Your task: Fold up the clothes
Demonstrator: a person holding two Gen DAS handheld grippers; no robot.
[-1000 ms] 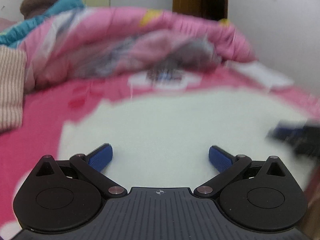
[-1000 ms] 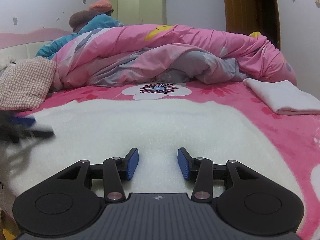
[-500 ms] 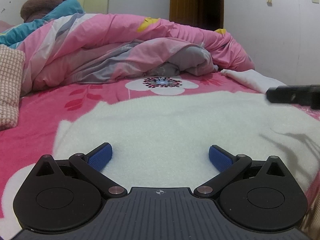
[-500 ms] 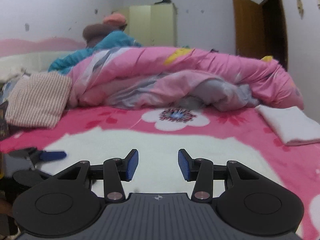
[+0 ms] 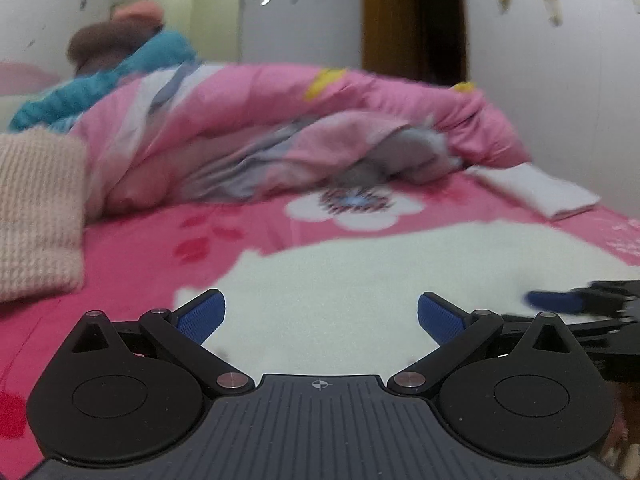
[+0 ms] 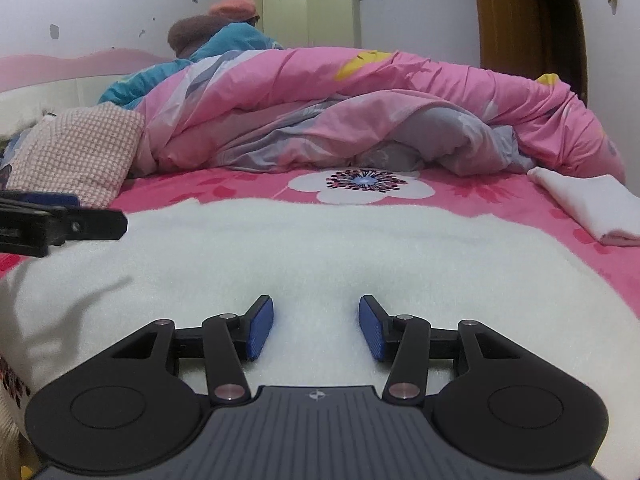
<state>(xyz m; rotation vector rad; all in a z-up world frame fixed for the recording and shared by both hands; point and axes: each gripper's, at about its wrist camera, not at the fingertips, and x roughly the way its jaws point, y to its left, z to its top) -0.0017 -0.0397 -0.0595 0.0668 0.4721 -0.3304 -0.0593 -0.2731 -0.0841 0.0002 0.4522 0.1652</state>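
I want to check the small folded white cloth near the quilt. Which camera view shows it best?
The right wrist view: the folded white cloth is sharp there, with its layered edge visible on the pink bedsheet. The left wrist view shows the same cloth smaller and blurred.

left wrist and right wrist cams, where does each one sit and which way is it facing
Left wrist: sits on the left hand-held gripper, low over the white fleece garment, facing the pink duvet; its open blue fingers show, with the right hand-held gripper at the right edge.
Right wrist: sits on the right hand-held gripper, facing up the bed; its open fingers show, with the left hand-held gripper's arm at the left edge.
Shared: garment, duvet, checked pillow, folded white cloth, wardrobe, door.
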